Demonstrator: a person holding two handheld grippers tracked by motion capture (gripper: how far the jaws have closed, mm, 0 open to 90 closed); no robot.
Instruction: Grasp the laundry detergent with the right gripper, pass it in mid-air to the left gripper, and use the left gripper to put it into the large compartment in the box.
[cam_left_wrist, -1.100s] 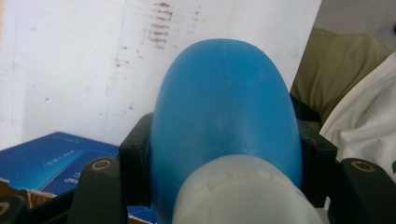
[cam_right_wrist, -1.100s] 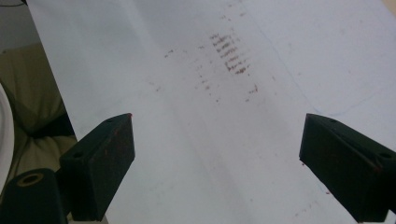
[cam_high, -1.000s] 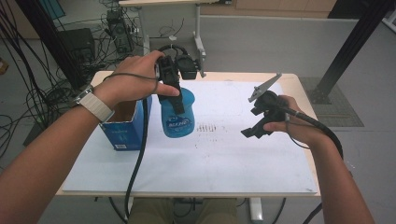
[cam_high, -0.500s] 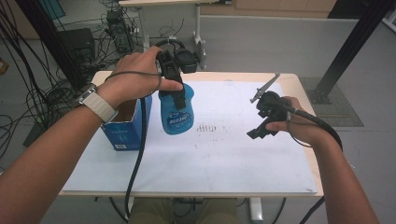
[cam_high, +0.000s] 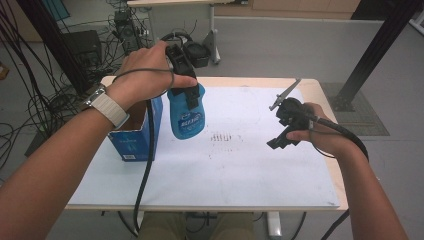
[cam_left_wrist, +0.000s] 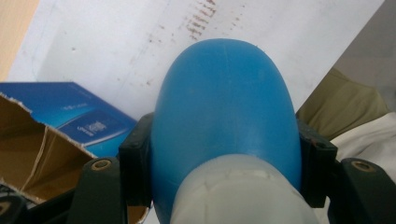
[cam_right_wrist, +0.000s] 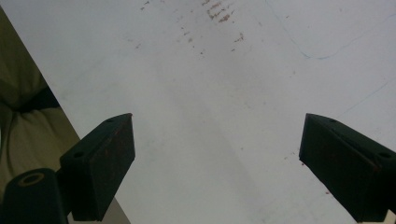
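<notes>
Blue plastic bottle (cam_high: 186, 115) hangs in the air above the worktop (cam_high: 260, 165), clamped in the left gripper (cam_high: 182, 82) just beside an open blue cardboard box (cam_high: 135, 140) that stands near the worktop's left edge. From the left gripper view the two black jaws press against either side of the bottle (cam_left_wrist: 226, 116), near its pale neck end, with the rounded blue base pointing away toward the white sheet below; the torn brown flap of the box (cam_left_wrist: 51, 135) shows at the lower left of that view. The person's left hand (cam_high: 145, 75) wraps the gripper from above, a pale watch strap (cam_high: 107, 107) on the wrist, and a black cable trails down past the box toward the near edge. Well apart, on the right side, the right gripper (cam_high: 285, 132) rests low over the sheet in the right hand (cam_high: 315, 132), a grey plate sticking up from its top. Its jaws stand wide apart with nothing between them, and the right gripper view looks down between them onto bare white sheet marked with faint reddish-brown smudges (cam_right_wrist: 219, 14). Those same smudges (cam_high: 222, 137) lie on the sheet between the two grippers.
</notes>
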